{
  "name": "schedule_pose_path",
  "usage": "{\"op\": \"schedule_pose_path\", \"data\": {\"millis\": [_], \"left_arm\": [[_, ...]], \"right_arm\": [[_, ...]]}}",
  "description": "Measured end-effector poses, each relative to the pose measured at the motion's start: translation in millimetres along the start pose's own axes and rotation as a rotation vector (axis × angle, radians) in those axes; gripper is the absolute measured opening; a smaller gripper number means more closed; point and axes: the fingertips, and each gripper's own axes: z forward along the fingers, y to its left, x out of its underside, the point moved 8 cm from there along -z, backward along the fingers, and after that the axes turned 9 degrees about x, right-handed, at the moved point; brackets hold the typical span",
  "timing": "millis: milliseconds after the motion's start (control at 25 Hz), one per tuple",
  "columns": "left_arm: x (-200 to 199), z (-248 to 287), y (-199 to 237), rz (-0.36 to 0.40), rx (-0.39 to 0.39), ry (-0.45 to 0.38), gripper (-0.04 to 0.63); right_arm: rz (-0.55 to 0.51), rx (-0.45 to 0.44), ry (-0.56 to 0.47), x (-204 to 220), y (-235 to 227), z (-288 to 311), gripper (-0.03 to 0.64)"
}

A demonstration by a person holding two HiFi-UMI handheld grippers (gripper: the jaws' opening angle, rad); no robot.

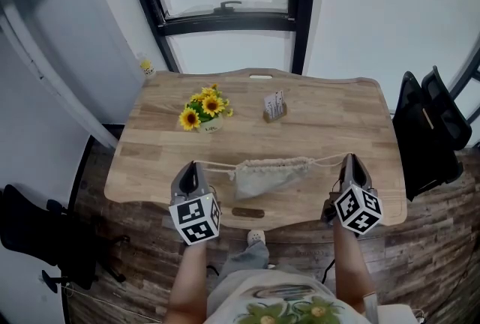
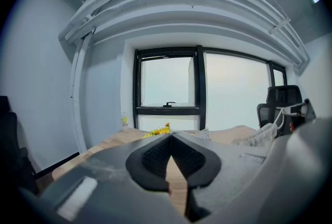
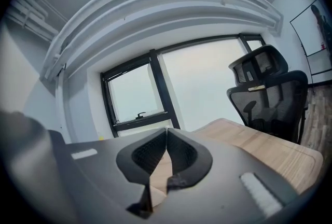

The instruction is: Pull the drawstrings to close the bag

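Observation:
A beige cloth drawstring bag [image 1: 268, 175] lies on the wooden table [image 1: 330, 120] near its front edge, its mouth gathered into pleats. One cord [image 1: 217, 166] runs left from the mouth to the tip of my left gripper [image 1: 193, 164], and another cord [image 1: 328, 160] runs right to my right gripper [image 1: 349, 157]. Both grippers are shut, with the cords stretched nearly straight. In the left gripper view the jaws [image 2: 171, 135] meet and the bag [image 2: 259, 136] shows at the right. In the right gripper view the gripper [image 3: 166, 129] is shut too; no cord shows between its pads.
A pot of sunflowers [image 1: 204, 112] and a small card holder [image 1: 274, 107] stand further back on the table. A small yellow figure [image 1: 147, 67] sits at the far left corner. Black office chairs stand at the right [image 1: 431, 127] and lower left [image 1: 34, 229]. A window is behind.

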Motion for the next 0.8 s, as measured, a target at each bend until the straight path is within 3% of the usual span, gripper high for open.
{"op": "schedule_pose_path", "data": {"millis": [160,800], "left_arm": [[0,0,4,-0.008,-0.012,-0.001,0.006],[6,-1,12,-0.017,-0.066,0.023,0.006]], "right_arm": [[-0.022,-0.015,0.017,1,1,1,0.011],[-0.038,0.1,0.048,12,-6,0,0.009]]}}
